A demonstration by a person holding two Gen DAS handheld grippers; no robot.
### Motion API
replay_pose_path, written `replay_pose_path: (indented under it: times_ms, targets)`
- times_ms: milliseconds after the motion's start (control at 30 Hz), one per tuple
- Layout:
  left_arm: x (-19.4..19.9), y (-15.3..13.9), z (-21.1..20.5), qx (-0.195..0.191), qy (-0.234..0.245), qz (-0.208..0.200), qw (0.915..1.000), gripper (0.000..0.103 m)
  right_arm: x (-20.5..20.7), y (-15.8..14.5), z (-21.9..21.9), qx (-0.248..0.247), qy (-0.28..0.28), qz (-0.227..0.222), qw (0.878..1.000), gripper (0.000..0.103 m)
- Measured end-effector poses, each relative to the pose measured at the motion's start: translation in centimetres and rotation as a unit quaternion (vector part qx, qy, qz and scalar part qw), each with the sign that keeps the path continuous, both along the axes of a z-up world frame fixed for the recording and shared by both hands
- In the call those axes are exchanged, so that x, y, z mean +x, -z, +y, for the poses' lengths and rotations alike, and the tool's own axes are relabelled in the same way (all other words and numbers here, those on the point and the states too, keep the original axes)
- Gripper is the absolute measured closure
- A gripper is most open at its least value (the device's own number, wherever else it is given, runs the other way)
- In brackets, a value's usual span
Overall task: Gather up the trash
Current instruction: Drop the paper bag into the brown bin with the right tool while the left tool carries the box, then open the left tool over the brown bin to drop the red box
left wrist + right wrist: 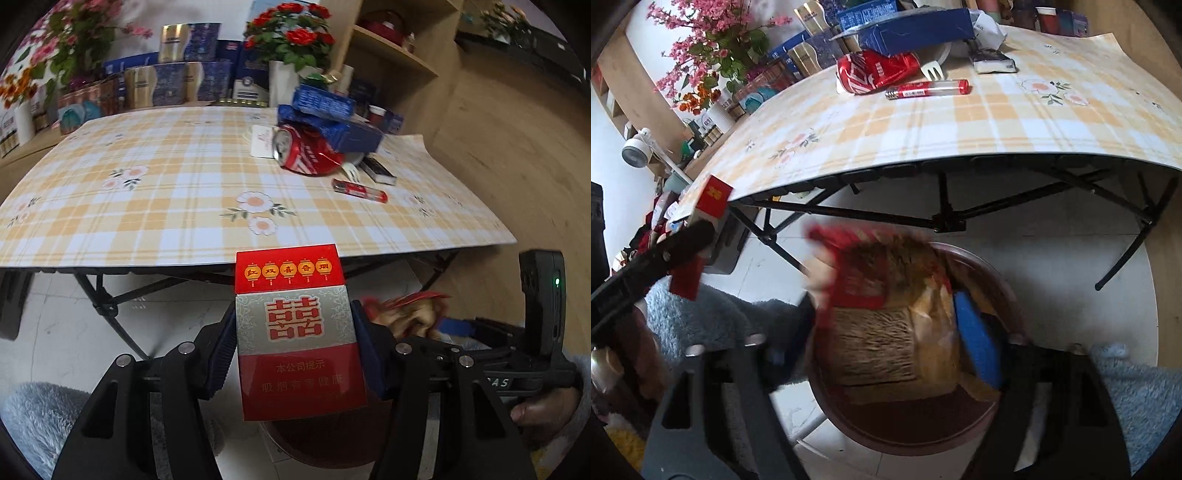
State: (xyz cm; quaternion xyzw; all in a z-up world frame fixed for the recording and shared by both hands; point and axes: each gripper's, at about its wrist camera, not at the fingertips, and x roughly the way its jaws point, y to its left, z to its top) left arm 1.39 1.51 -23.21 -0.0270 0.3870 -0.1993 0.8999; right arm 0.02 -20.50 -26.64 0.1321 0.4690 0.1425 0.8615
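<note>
My left gripper (295,339) is shut on a red and silver cigarette pack (295,325), held upright in front of the table edge; the pack (714,195) also shows at the left of the right wrist view. My right gripper (886,350) hangs over a round brown bin (960,424) with its jaws wide. A blurred red and yellow snack bag (886,295) lies loose between them, above the bin. On the table are a crushed red can (306,155), a red lighter (360,190) and blue boxes (332,122).
A checked tablecloth (147,192) covers a folding table with black legs (945,218). A white plastic fork (932,70) and a dark box (993,61) lie by the can. Flower pots, boxes and shelves stand behind the table. Grey fluffy sleeves sit behind both grippers.
</note>
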Motion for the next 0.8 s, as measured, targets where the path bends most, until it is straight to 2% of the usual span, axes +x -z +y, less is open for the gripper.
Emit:
replay_pose_path:
  times_ms: [133, 267, 433, 700, 767, 800]
  targets:
    - [0.5, 0.8, -0.5, 0.005, 0.003, 0.017, 0.9998, 0.046, -0.3, -0.7, -0.5, -0.001, 0.009, -0.021, 1.0, 0.011]
    - [0.8, 1.5, -0.3, 0.001, -0.001, 0.035, 0.9994, 0.046, -0.5, -1.4, -2.2, -0.002, 0.051, -0.038, 0.998, 0.006]
    - [0.7, 1.9, -1.0, 0.012, 0.015, 0.041, 0.999, 0.046, -0.7, -1.5, -4.2, 0.009, 0.1, -0.04, 0.994, 0.006]
    - [0.4, 2.4, -2.8, 0.031, 0.053, 0.045, 0.9971, 0.046, -0.8, -1.5, -4.4, 0.003, 0.107, -0.043, 0.993, 0.006]
    - [0.3, 2.4, -3.1, 0.025, 0.066, 0.046, 0.9965, 0.039, -0.8, -1.6, -4.3, 0.003, 0.107, -0.043, 0.993, 0.006]
    - [0.2, 2.3, -3.2, 0.025, 0.069, 0.043, 0.9963, 0.025, -0.8, -1.6, -4.3, 0.003, 0.107, -0.043, 0.993, 0.006]
